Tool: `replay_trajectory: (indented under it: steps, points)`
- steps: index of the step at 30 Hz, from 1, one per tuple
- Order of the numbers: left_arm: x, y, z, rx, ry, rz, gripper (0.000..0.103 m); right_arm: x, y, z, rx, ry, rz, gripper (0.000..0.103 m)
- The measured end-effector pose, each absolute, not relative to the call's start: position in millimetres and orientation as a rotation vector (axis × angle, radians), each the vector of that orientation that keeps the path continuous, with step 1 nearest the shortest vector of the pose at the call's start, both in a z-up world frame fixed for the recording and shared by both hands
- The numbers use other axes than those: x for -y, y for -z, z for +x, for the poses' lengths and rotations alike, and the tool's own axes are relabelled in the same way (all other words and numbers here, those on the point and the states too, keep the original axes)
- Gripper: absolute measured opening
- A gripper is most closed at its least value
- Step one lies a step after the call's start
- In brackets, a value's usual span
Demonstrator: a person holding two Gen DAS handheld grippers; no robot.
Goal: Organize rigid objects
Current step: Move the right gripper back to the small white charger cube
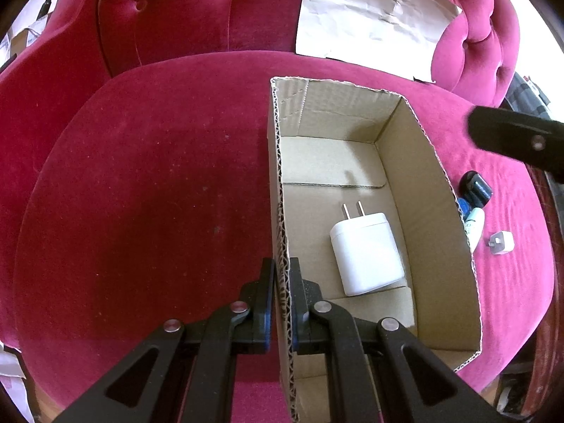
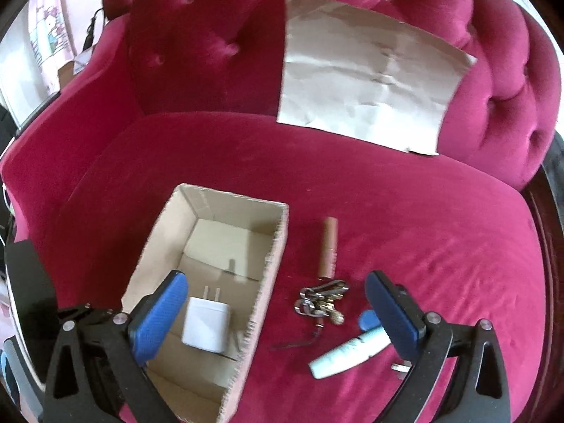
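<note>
Daylight enters from the upper frame corners, which are blown out white. The velvet seat (image 1: 148,190) is evenly lit, with glare on the paper sheet (image 2: 366,74) beyond the jaws. Strong fisheye curvature and dark vignetting mark the edges. The right wrist view shows slight motion blur.

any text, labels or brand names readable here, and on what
None can be read.
White tube: dark marks on its side, too blurred to read.
Brown tube: faint print, too small to read.
White charger in the cardboard box: no marking visible.
Crumpled paper: blank as far as visible.
</note>
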State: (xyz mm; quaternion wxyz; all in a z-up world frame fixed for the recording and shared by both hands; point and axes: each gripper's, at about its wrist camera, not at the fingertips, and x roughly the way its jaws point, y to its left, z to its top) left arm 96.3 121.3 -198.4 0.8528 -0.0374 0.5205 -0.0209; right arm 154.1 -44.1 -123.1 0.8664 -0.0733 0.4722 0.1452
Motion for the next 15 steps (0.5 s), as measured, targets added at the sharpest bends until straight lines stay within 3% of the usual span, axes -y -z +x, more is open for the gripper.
replay_trajectory:
  steps: [15]
  points:
    - [-120,198,95,-1.091,0.040,-0.072,0.007,124,111,145,-1.004,-0.155,-0.069,0.103]
